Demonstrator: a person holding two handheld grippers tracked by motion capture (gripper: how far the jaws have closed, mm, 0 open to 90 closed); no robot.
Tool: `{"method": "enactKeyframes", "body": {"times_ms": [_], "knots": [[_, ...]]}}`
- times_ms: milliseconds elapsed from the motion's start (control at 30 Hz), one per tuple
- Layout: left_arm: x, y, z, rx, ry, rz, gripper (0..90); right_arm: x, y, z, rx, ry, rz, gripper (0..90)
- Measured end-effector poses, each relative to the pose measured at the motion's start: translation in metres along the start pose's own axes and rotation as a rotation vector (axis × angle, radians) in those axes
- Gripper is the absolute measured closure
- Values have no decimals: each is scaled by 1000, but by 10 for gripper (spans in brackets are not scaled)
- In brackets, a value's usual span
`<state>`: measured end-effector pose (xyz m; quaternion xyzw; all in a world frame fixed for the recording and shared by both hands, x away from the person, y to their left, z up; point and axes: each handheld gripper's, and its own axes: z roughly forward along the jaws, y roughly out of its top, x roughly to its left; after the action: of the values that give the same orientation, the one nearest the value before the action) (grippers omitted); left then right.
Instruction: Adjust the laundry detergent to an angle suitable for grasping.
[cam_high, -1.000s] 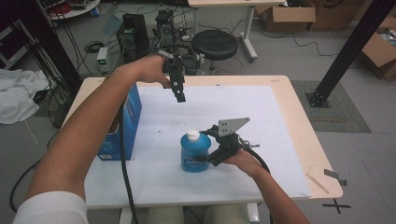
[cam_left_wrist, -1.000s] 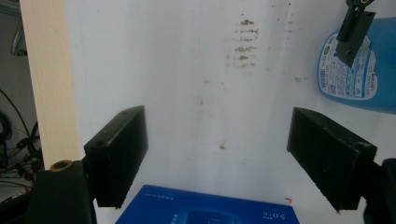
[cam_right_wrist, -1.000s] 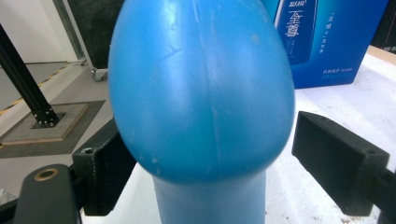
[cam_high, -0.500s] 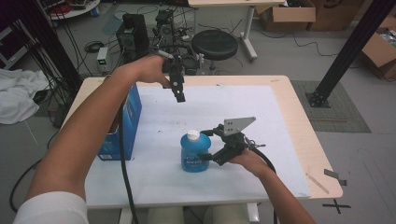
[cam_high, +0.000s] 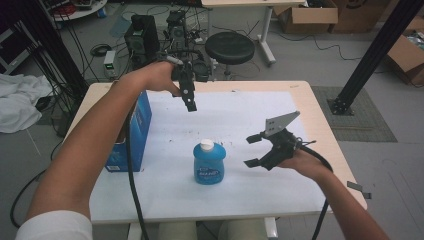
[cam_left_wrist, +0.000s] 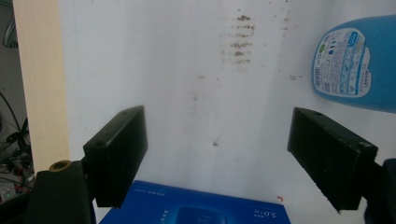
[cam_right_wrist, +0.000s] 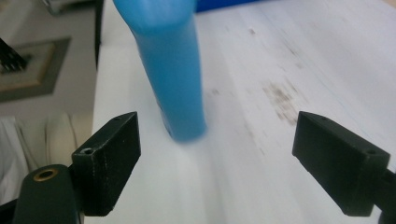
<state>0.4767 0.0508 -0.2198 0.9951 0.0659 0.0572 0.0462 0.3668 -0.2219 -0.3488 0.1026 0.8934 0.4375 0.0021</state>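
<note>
A blue bottle (cam_high: 209, 163) w/ a white cap is being seen standing upright on the white-covered surface (cam_high: 235, 125), near the person's edge, approx. mid-width. The right tool (cam_high: 253, 150) is being held just beside the bottle, on its right, not touching it; jaws are being kept wide apart w/ nothing between them. In the right gripper view the bottle (cam_right_wrist: 173, 70) is being shown ahead of the jaws, closer to the left jaw, blurred, and the right tool (cam_right_wrist: 215, 163) is being seen open over bare surface.

The left tool (cam_high: 189, 102) is being held up above the far part of the surface, pointing down, well apart from the bottle. In the left gripper view its jaws are being seen spread wide, empty, w/ the left tool (cam_left_wrist: 217, 168) over the stained white sheet; the bottle (cam_left_wrist: 355, 63) is being shown at top right, label visible. A blue box (cam_high: 132, 132) is being seen standing at the left edge of the surface, under the left forearm; its top (cam_left_wrist: 196, 207) is being shown betw. the jaws at the bottom.
</note>
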Motion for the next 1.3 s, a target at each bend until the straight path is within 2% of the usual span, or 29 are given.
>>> {"method": "enactKeyframes", "body": {"times_ms": [133,167,200,400,433,600,633,667,700,1033,1300], "knots": [[-2,-2,-1,-11,1,-10,208,-11,5,-27,111,-42,3,150],[-2,-2,-2,-9,1,-10,208,-18,8,-39,170,-71,6,151],[-2,-2,-2,-9,1,-11,208,-18,8,-39,170,-71,6,151],[-5,-1,-3,-15,4,-13,208,-42,24,-65,322,-159,1,153],[-6,-1,-2,-18,1,-13,207,-50,30,-70,359,-181,-4,154],[-6,-1,0,-13,-2,-11,208,-62,39,-73,403,-202,1,156],[-7,-1,0,-13,-2,-12,208,-67,41,-73,437,-209,5,157],[-7,-1,0,-13,-2,-12,207,-67,41,-73,437,-209,5,157],[-7,-2,0,-18,-2,-13,207,-72,42,-72,464,-213,9,160],[-9,-7,-1,-21,1,-21,206,-82,42,-75,482,-218,34,161],[-11,-8,-3,-25,4,-24,206,-80,44,-74,490,-213,18,164]]}}
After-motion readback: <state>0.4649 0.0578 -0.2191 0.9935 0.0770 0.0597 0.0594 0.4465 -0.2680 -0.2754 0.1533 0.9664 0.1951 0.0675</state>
